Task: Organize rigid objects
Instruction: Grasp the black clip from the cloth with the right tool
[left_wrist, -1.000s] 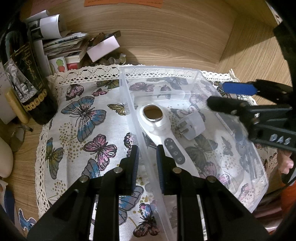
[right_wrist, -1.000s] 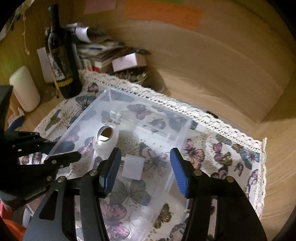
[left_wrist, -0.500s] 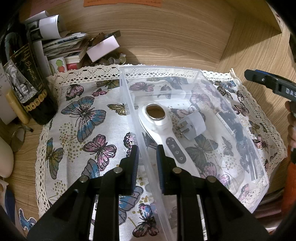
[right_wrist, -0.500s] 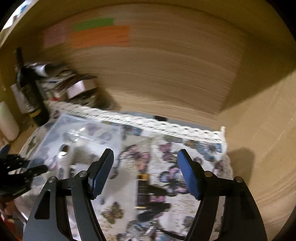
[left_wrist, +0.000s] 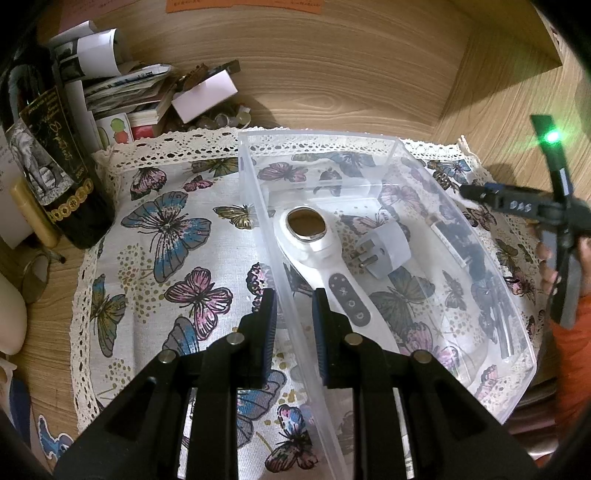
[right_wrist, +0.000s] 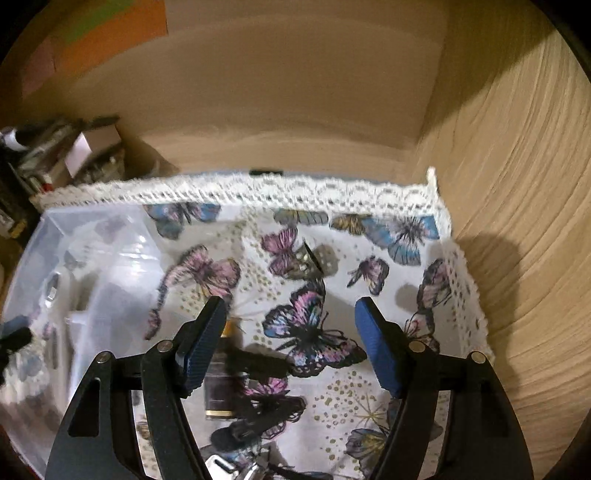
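Left hand-held gripper is pinching the clear bin wall, right hand-held gripper wide and empty over the dark bottle, so a sloppy grab could shove the bin.

The left gripper is matte black plastic with ribbed dark-blue pads and round silver screws. The right gripper matches it: blue pads, silver screws, a green light and an orange sleeve behind.
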